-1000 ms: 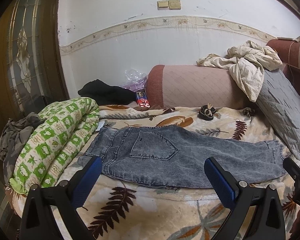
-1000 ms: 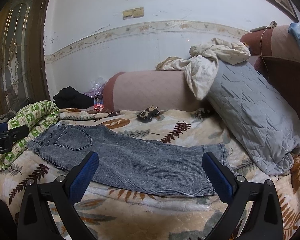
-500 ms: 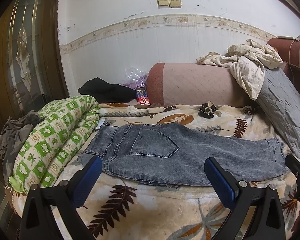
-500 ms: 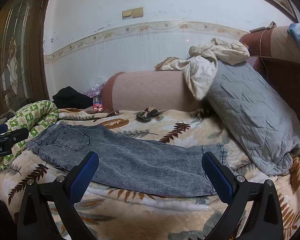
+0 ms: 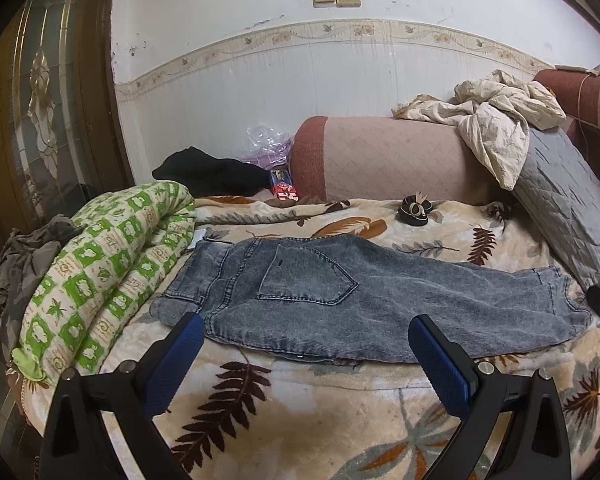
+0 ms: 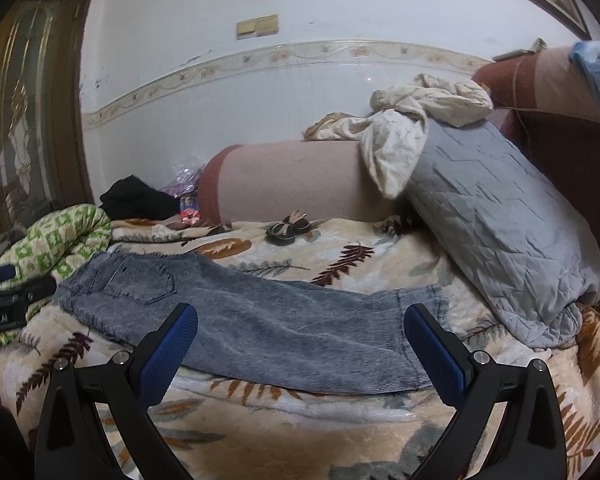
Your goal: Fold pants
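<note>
Grey jeans (image 5: 364,296) lay flat on a leaf-print blanket (image 5: 300,400), waistband beside a green quilt (image 5: 100,272), hems near a grey pillow (image 6: 500,232). The left gripper (image 5: 306,336) and right gripper (image 6: 300,324) hovered above the blanket's near edge, jaws spread wide, grasping nothing. A small pair of shoes (image 6: 288,228) sat beyond the jeans.

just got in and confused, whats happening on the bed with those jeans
A person holds a two-finger gripper in each hand, aimed at the jeans spread flat on the leaf-print blanket. The left gripper and right gripper both have jaws wide open, holding nothing. No fold started yet.
</note>
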`<action>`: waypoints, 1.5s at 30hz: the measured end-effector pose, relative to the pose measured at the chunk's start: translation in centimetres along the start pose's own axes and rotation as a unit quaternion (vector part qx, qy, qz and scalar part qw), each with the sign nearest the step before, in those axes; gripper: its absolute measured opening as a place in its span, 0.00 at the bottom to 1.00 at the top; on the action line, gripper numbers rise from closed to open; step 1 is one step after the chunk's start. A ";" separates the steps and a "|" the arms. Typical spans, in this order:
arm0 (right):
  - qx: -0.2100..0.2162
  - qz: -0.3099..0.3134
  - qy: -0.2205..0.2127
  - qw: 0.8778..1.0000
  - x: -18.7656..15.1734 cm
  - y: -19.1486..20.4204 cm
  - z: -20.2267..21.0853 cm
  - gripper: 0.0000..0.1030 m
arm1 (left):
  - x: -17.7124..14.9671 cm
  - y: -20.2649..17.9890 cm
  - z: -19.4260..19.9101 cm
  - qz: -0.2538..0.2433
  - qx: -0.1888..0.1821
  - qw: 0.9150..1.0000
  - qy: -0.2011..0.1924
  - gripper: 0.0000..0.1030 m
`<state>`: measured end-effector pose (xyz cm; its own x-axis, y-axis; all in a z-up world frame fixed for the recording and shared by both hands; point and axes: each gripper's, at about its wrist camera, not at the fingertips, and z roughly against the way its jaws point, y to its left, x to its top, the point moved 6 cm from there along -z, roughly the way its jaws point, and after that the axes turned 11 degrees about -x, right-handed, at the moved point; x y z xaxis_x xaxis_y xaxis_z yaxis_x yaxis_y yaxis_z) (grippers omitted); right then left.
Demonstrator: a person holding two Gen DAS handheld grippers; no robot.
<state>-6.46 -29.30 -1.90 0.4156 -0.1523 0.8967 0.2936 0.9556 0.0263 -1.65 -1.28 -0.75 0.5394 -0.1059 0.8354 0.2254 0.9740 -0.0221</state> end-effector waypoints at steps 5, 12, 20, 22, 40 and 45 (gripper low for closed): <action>-0.001 -0.077 0.029 0.997 -0.1 -3.8 -0.7 1.00 | 0.7 -2.4 -1.1 -0.025 -0.033 0.999 0.014 1.00; -0.013 -0.198 0.080 0.977 -2.6 -11.4 -2.4 1.00 | 3.8 -9.4 -5.2 -0.110 -0.104 0.988 0.041 1.00; 0.059 -0.395 0.168 0.901 -7.4 -18.1 -6.1 1.00 | 5.4 -20.3 -13.4 -0.215 -0.189 0.950 0.121 1.00; 0.091 -0.463 0.180 0.863 -8.5 -19.6 -7.3 1.00 | 5.4 -22.9 -15.2 -0.243 -0.205 0.939 0.131 1.00; 0.171 -0.507 0.178 0.826 -7.9 -20.1 -8.8 1.00 | 1.8 -37.3 -23.3 -0.350 -0.320 0.854 0.216 0.45; 0.178 -0.509 0.180 0.822 -8.1 -20.3 -8.7 1.00 | 0.3 -38.8 -24.5 -0.357 -0.330 0.836 0.252 0.32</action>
<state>-8.28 -49.63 -13.52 0.3566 -0.9234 0.1421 0.4033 0.2893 0.8681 9.62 -43.98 -13.08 0.3113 -0.8472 0.4306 0.9458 0.3203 -0.0535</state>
